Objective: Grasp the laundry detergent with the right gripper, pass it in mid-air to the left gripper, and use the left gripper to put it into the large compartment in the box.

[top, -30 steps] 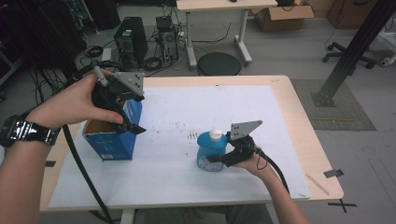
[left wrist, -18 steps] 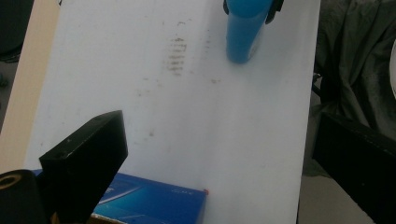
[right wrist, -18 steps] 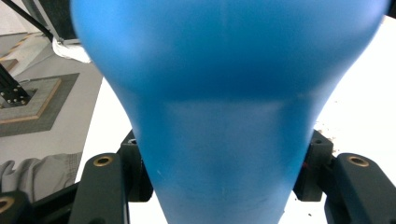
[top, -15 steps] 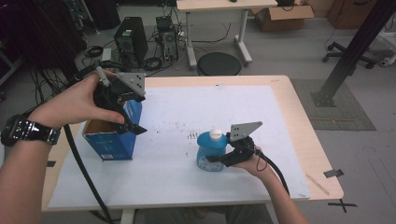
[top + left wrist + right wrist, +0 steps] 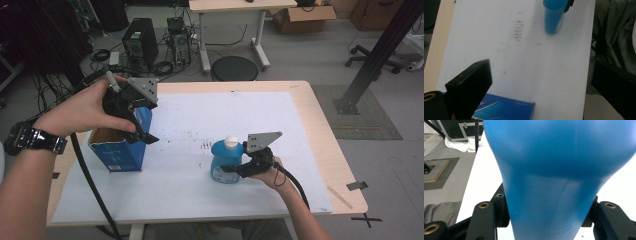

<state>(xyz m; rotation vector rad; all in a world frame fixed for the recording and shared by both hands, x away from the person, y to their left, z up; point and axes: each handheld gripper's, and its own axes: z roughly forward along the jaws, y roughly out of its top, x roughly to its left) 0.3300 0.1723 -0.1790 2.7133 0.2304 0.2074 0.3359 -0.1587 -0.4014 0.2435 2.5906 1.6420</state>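
Blue plastic bottle point(image 5: 226, 162) with a white cap, standing upright on the white paper sheet point(image 5: 200, 200) that covers the wooden table point(image 5: 345, 172), a little right of the sheet's middle. The right gripper point(image 5: 231, 169) comes at the bottle from its right side, held level, and its two black jaws have just been closing on the bottle. In the right gripper view the bottle's narrowing body point(image 5: 554, 185) sits squarely between the jaws, pressed on both flanks; the grip is low on the body, which probably keeps the bottle from tipping when it is lifted.

To the left stands an open blue cardboard box point(image 5: 120, 147), near the sheet's left edge and well apart from the bottle, its mouth facing up. The left gripper point(image 5: 145, 131) hangs over the box's right wall, pointing down and towards the bottle; its jaws stand apart with nothing between them, as the left gripper view shows above the box's rim point(image 5: 506, 108). Held there, it seems placed to steady the box, the likely destination of the bottle.
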